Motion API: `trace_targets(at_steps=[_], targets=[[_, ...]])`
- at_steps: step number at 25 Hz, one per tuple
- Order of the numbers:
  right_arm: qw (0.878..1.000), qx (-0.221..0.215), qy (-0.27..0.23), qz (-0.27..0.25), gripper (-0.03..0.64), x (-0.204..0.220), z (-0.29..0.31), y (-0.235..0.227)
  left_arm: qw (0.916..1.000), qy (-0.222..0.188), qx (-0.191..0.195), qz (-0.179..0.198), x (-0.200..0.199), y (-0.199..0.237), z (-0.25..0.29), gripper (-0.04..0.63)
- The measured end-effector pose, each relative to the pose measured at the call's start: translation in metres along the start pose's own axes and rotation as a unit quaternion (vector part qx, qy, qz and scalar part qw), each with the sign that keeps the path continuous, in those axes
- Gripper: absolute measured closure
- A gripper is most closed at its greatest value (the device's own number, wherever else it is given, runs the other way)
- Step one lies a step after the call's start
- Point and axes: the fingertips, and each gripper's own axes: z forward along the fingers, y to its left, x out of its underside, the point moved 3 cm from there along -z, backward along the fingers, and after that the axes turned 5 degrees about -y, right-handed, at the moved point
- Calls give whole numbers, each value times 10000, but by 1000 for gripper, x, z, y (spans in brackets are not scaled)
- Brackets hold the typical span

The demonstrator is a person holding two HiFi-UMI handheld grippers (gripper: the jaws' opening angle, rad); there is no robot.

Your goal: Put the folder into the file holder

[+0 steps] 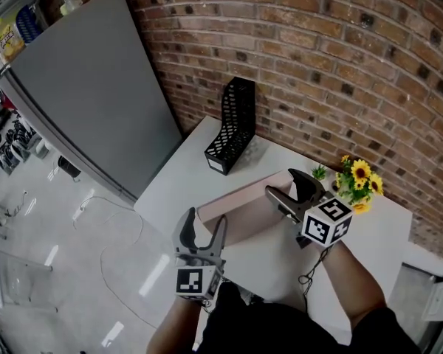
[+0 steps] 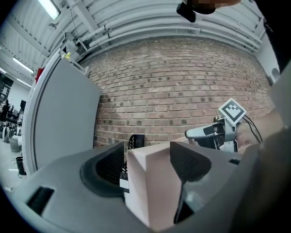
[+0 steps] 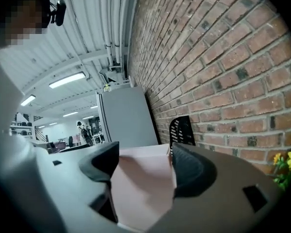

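A pink folder [image 1: 244, 205] [image 2: 155, 188] [image 3: 140, 188] stands on its long edge on the white table [image 1: 181, 179]. My left gripper [image 1: 203, 227] [image 2: 148, 155] straddles its near end. The jaws are open: one pad lies against the folder, and a thin gap shows at the other. My right gripper [image 1: 282, 184] [image 3: 143, 154] is shut on the folder's far end, with both pads against its sides. The black mesh file holder [image 1: 232, 127] [image 2: 135, 142] [image 3: 183, 130] stands upright at the table's far corner by the brick wall, apart from the folder.
A bunch of sunflowers [image 1: 358, 179] [image 3: 288, 166] sits at the back right, close to my right gripper. A tall grey panel [image 1: 88, 87] rises left of the table. The table's left edge drops to the floor. Bare tabletop lies between folder and file holder.
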Motion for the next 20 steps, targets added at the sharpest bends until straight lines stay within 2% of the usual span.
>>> trace_targets(at_steps=[4, 8, 14, 18, 20], targets=[[10000, -56, -23, -25, 270, 1, -3, 1, 9995, 122, 304, 7, 2, 3, -3, 301], [9999, -128, -28, -53, 273, 1, -5, 0, 9954, 350, 877, -175, 8, 6, 1, 295], [9998, -208, -42, -54, 278, 0, -6, -3, 9796, 702, 1829, -450, 13, 2, 17, 291], [9994, -327, -7, -104, 278, -1, -7, -2, 9660, 908, 2413, -192, 22, -10, 27, 291], [9992, -378, 12, -120, 278, -1, -7, -1, 9619, 930, 2571, -87, 25, -18, 32, 291]])
